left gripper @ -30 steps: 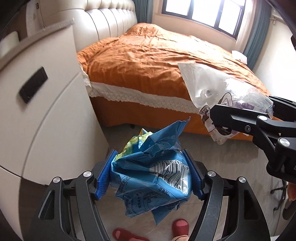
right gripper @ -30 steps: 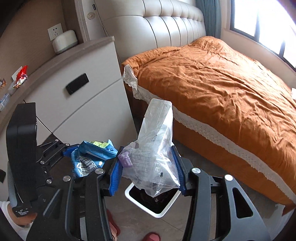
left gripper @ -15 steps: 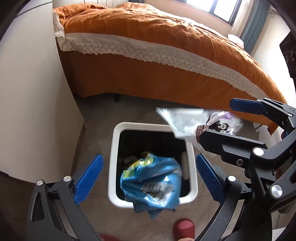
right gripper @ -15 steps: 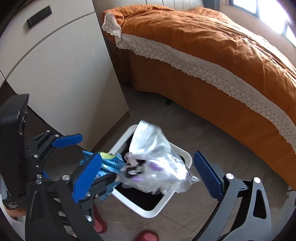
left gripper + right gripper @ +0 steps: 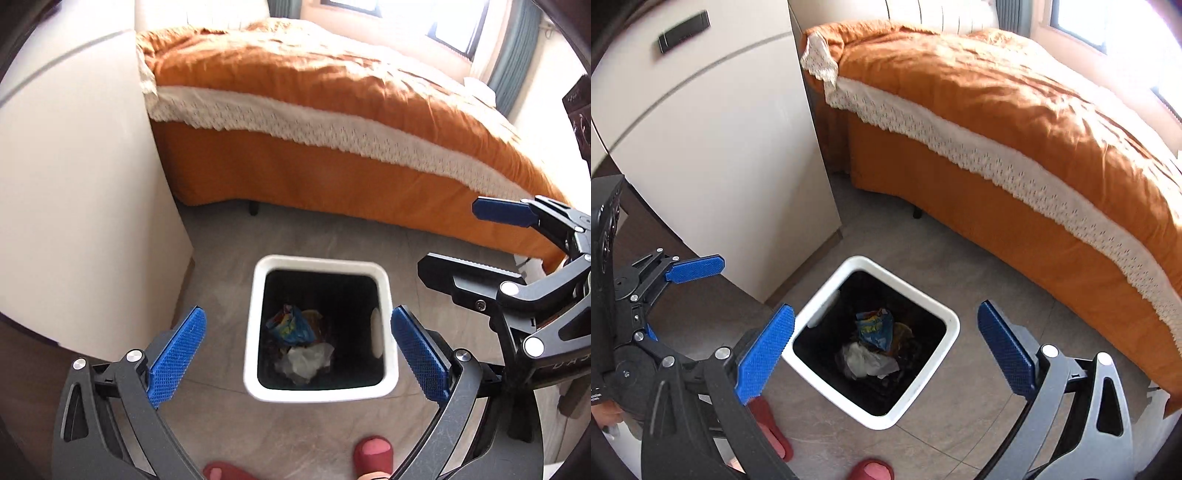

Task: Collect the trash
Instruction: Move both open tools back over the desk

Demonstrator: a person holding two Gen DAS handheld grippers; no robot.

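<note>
Both sets of jaws stand spread wide and hold nothing. The left gripper (image 5: 301, 349) hangs right over the bin (image 5: 384, 280), its 2 blue pads framing the opening at 9 and 3 o'clock. The right gripper (image 5: 886, 349) brackets the same bin (image 5: 951, 323) from its own side, and shows in the left view at 3 o'clock with its jaws equally apart.

The trash lies at the bottom of the bin: a blue wrapper (image 5: 291, 326) toward 12 o'clock and a clear plastic bag (image 5: 306, 362) just beside it toward 6 o'clock, both well below the white rim. In the right view the wrapper (image 5: 874, 328) and bag (image 5: 866, 360) sit likewise.

The drop looks done, so the step in hand is judged to be clearing away cleanly. Lift both grippers straight up before swinging off, so no pad clips the rim and tips the bin. Keep the 2 tools apart, since they crowd each other at 3 o'clock.

Beyond the bin, a white cabinet (image 5: 74, 184) stands at 9 o'clock and the bed (image 5: 332, 110) with its orange cover runs from 12 to 3 o'clock. Red slippers (image 5: 371, 456) show at 6 o'clock.
</note>
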